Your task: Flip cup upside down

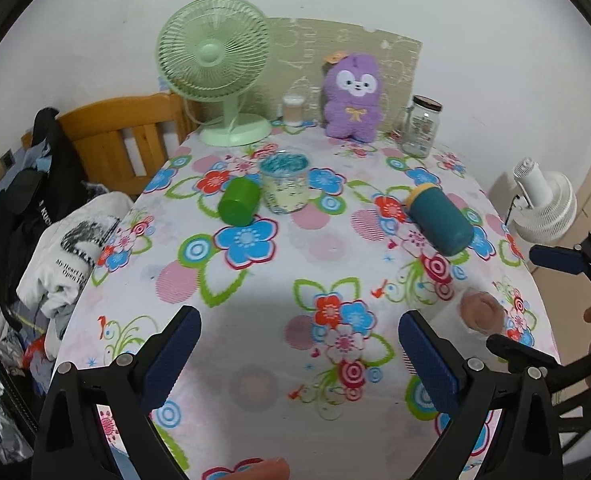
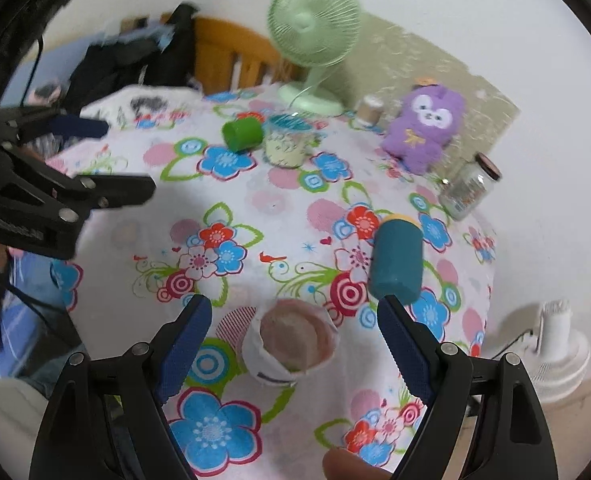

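Right gripper (image 2: 293, 338): jaws spread wide, nothing held. Sits low over the near-right part of the floral tablecloth (image 2: 279, 208). White cup w/ pinkish interior (image 2: 291, 344) stands on the cloth directly ahead, between the two blue pads (image 2: 185, 344) but touching neither; mouth faces the camera, tilt hard to judge. Left wrist view shows same cup near the right table edge (image 1: 482, 312), blurred.

Left gripper (image 1: 299, 360): jaws released wide, empty, over the near-centre of the cloth, well apart from the cup.

Other items on table:
- Teal cup w/ yellow rim (image 2: 396, 265) lying on its side, just beyond the right gripper's right finger.
- Green cup (image 1: 239, 201) on its side, mid-table, just beside an upright patterned cup (image 1: 284, 183); contact btwn them can't be confirmed.
- Back edge: green desk fan (image 1: 214, 62), small lidded container (image 1: 293, 109), purple plush toy (image 1: 353, 96), glass jar w/ dark lid (image 1: 421, 126).

Off table: white fan (image 1: 543, 208) at right; wooden bed frame (image 1: 123, 136) w/ clothes at left.
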Demonstrator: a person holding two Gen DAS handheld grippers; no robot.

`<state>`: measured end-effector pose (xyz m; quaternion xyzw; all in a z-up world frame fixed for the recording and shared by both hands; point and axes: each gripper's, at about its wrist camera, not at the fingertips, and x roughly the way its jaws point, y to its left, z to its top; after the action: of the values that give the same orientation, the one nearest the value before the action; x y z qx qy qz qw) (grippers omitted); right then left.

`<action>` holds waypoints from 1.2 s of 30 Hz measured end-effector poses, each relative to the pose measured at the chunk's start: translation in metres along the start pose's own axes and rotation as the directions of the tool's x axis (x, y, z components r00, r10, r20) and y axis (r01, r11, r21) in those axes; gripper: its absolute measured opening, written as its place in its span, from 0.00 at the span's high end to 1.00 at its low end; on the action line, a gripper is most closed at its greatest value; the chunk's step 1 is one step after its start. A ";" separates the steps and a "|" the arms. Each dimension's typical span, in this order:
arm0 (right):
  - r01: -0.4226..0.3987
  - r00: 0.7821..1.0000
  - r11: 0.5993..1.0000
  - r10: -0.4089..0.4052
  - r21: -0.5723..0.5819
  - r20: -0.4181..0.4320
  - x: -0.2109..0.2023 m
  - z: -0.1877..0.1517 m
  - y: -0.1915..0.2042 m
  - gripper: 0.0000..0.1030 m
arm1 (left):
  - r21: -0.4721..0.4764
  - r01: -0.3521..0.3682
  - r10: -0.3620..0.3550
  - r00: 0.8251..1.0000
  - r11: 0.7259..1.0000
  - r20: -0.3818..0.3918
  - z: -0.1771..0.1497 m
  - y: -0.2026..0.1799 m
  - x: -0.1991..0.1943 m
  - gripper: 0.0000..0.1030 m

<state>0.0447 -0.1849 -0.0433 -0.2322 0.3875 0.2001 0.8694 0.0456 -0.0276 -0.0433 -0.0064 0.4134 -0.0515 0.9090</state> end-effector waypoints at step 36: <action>0.140 0.939 0.899 -0.253 0.416 0.232 -0.081 -0.108 -0.009 0.07 | 0.206 0.089 -0.085 0.996 0.974 -0.030 -0.013 -0.109 0.001 0.03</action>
<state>-0.0637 -0.2659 -0.0428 -0.0606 0.2671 0.0593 0.9599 0.0270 -0.1360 -0.0465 0.0708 0.4147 -0.1342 0.8972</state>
